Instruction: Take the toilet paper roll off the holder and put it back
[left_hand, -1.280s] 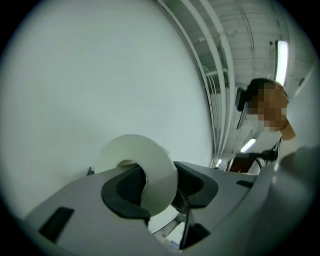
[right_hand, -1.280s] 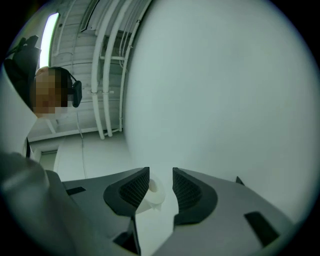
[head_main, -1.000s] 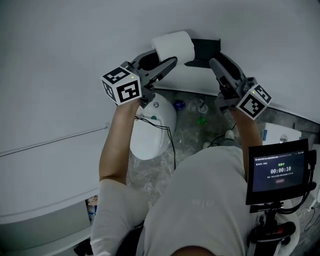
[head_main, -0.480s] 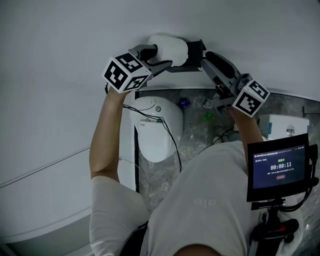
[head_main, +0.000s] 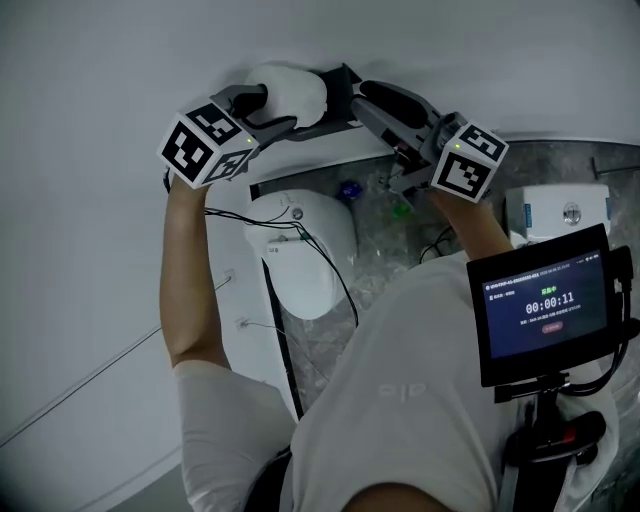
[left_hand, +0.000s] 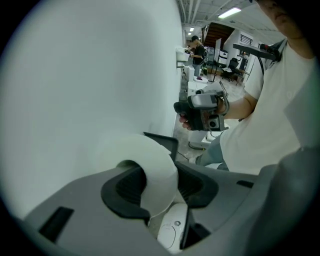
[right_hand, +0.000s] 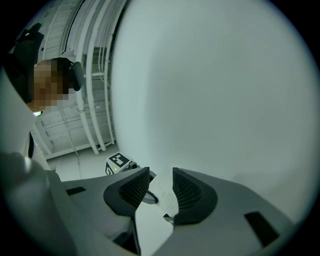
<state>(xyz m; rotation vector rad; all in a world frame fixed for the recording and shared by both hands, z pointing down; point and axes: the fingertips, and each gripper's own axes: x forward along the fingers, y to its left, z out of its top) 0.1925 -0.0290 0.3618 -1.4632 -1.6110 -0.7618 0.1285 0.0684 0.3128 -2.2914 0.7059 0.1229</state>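
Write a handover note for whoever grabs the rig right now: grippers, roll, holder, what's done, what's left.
Left gripper: shut on the toilet paper roll, held up at the wall.
Right gripper: jaws a narrow gap apart at the right end of the holder; unclear whether they pinch it.
Roll: pressed up against the dark holder; can't confirm it is seated on it.
Done: roll is at the holder.
Left: probably check the seating, then open the left gripper and pull both away.
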